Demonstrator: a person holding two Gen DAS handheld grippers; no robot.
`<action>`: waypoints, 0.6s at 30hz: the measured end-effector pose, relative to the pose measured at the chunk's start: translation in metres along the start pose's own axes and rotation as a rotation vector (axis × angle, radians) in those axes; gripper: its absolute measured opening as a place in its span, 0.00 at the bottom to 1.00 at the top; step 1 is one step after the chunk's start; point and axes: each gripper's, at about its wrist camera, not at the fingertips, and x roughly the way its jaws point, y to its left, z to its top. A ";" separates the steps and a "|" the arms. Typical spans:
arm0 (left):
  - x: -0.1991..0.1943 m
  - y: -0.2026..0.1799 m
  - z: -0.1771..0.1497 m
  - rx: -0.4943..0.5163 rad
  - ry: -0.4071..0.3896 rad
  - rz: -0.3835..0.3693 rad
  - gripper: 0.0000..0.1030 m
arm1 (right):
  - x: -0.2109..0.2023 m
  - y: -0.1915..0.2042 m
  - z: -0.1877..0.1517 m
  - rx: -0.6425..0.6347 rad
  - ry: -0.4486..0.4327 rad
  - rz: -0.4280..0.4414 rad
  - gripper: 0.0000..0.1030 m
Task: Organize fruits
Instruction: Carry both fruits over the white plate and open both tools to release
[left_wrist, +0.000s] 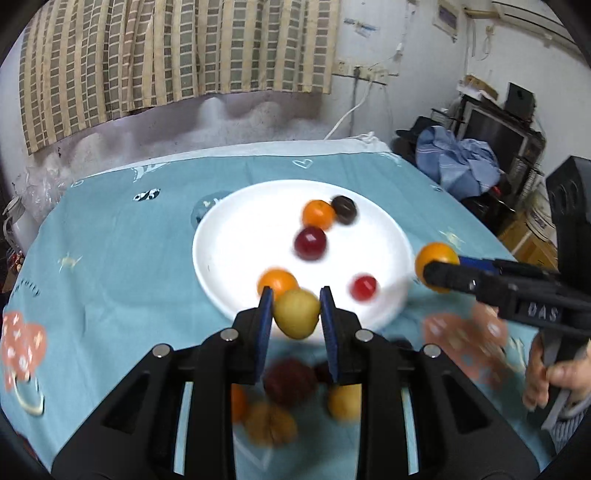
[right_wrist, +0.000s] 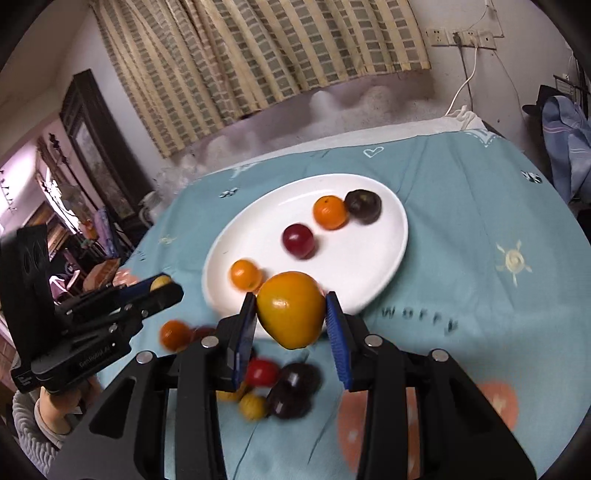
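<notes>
A white plate (left_wrist: 236, 236) (right_wrist: 369, 258) sits on the blue cloth and holds two oranges, a dark red plum (left_wrist: 310, 243) (right_wrist: 298, 240), a dark purple fruit (left_wrist: 344, 209) (right_wrist: 364, 205) and a small red fruit (left_wrist: 364, 288). My left gripper (left_wrist: 296, 308) (right_wrist: 162, 286) is shut on a small yellow fruit (left_wrist: 296, 313) above the plate's near rim. My right gripper (right_wrist: 291, 310) (left_wrist: 436, 273) is shut on a large orange fruit (right_wrist: 291, 310) (left_wrist: 436, 264), just right of the plate's edge.
Several loose fruits lie blurred on the cloth near me: a red one (right_wrist: 261, 371), a dark purple one (right_wrist: 293, 391), yellow ones (right_wrist: 253, 406) and an orange (right_wrist: 175, 334). A curtained wall stands behind the table. Furniture and blue clothes (left_wrist: 458, 166) stand at the right.
</notes>
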 end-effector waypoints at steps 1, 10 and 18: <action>0.012 0.003 0.006 -0.009 0.010 0.006 0.35 | 0.009 -0.004 0.005 0.010 0.008 -0.002 0.37; 0.029 0.019 -0.002 -0.097 -0.003 0.021 0.91 | 0.014 -0.024 0.010 0.090 -0.080 -0.045 0.82; -0.044 0.027 -0.068 -0.156 -0.104 0.128 0.97 | -0.033 -0.012 -0.042 0.137 -0.062 0.038 0.93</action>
